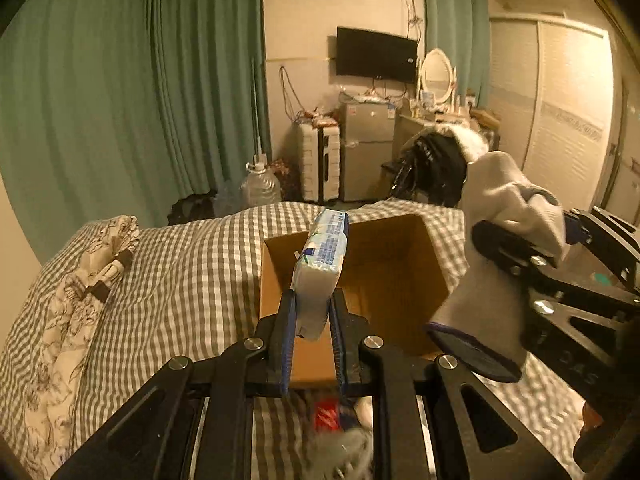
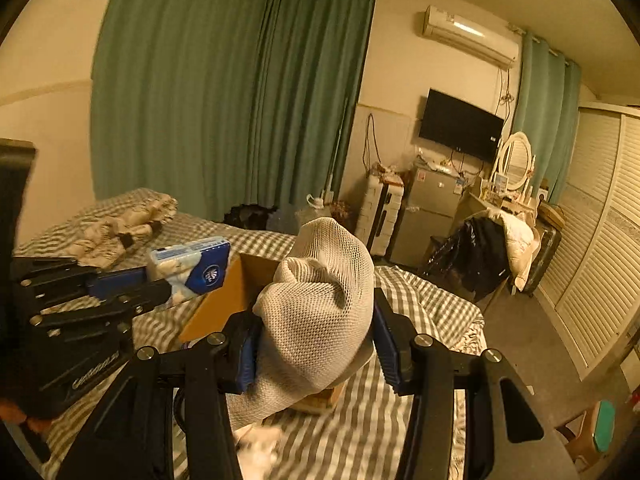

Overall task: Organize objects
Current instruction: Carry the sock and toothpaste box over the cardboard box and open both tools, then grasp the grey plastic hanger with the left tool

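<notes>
- Our left gripper [image 1: 312,316] is clenched on a tissue pack [image 1: 322,264], white with blue print, which sticks up from between the blue pads over the near-left part of the cardboard box [image 1: 396,276].
- From the right wrist view we see the same pack [image 2: 190,266] held out level at the left, its far end just over the box's left wall.
- Our right gripper [image 2: 316,348] is grasping a white mesh shoe [image 2: 316,300], squeezed between both pads, bunched up and lifted in front of the box [image 2: 224,300].
- In the left wrist view the shoe [image 1: 492,264] hangs at the box's right side, its dark sole [image 1: 472,354] pointing down and near.
- The open box sits on the grey-checked bedcover [image 1: 180,280].
- A floral pillow [image 1: 80,292] lies at the far left of the bed.
- Near the left gripper's base we make out a red-labelled item [image 1: 328,418] on the cover, too blurred to name.
</notes>
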`<action>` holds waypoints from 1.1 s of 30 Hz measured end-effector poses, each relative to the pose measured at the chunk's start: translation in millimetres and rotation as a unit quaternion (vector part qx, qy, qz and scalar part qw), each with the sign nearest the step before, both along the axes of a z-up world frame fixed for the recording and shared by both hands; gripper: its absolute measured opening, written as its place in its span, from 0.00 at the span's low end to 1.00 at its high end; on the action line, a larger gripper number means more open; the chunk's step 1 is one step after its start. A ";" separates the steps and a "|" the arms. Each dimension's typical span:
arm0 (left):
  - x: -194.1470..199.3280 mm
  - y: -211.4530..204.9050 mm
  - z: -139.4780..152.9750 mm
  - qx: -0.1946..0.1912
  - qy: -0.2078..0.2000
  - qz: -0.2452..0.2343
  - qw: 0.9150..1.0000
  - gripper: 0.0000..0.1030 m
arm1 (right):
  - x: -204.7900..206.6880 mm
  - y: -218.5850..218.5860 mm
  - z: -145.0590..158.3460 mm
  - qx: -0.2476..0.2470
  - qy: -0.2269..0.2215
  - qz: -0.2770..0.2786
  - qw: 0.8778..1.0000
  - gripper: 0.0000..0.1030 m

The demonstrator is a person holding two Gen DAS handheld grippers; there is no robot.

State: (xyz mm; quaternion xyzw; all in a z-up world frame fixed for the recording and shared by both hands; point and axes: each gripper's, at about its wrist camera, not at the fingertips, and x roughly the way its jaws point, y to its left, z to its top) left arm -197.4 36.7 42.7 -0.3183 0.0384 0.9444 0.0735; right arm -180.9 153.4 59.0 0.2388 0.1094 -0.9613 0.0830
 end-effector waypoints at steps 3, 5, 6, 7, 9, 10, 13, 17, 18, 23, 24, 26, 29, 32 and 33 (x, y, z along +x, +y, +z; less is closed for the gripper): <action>-34.4 0.3 -25.4 0.008 -0.023 0.001 1.000 0.16 | -45.5 -5.6 -23.8 0.002 -0.026 -0.005 1.000 0.46; -51.7 0.6 -43.9 0.012 -0.038 0.002 0.999 0.16 | -71.3 -8.1 -42.6 0.004 -0.041 -0.008 0.999 0.46; -58.9 0.8 -52.8 0.011 -0.044 0.005 0.999 0.16 | -79.8 -8.3 -51.2 0.006 -0.046 -0.009 0.999 0.46; -65.6 1.2 -62.4 0.007 -0.049 0.006 0.999 0.16 | -88.9 -9.2 -60.2 0.009 -0.052 -0.009 0.999 0.46; -71.9 1.3 -72.9 0.007 -0.054 0.006 0.999 0.16 | -99.6 -6.1 -75.2 0.010 -0.059 -0.011 0.998 0.48; -75.3 0.3 -78.0 0.014 -0.059 0.004 0.998 0.16 | -103.5 -3.7 -82.7 0.006 -0.063 -0.013 0.998 0.48; -72.3 0.7 -81.5 0.026 -0.065 -0.005 0.998 0.21 | -103.6 6.1 -88.1 -0.016 -0.067 -0.005 0.998 0.54; -54.2 2.3 -70.3 0.017 -0.052 -0.001 0.998 0.62 | -83.8 15.5 -74.6 -0.033 -0.044 -0.007 0.998 0.75; -45.4 1.3 -64.2 0.013 -0.044 0.003 0.999 0.68 | -77.3 17.3 -69.0 -0.035 -0.040 -0.007 0.999 0.75; -6.4 -8.8 -33.7 0.010 -0.031 0.009 0.999 0.77 | -30.3 30.9 -28.5 -0.038 -0.017 -0.011 0.999 0.80; 1.4 -11.1 -28.6 0.012 -0.027 0.013 0.999 0.83 | -20.1 33.9 -20.3 -0.038 -0.013 -0.011 0.999 0.81; 20.9 -18.8 -15.4 0.020 -0.016 0.020 0.999 0.88 | 2.4 39.1 -3.1 -0.037 -0.004 -0.011 0.999 0.85; 45.1 -28.4 -2.7 0.018 -0.006 0.032 0.999 0.89 | 37.1 46.1 17.2 -0.037 0.006 -0.011 0.999 0.90; 67.4 -35.5 -0.6 0.013 0.000 0.044 0.999 0.94 | 64.4 49.4 28.0 -0.038 0.004 -0.008 0.999 0.93; 73.9 -37.0 -2.3 0.012 0.000 0.048 0.999 0.94 | 72.7 49.8 28.0 -0.038 0.001 -0.008 0.999 0.94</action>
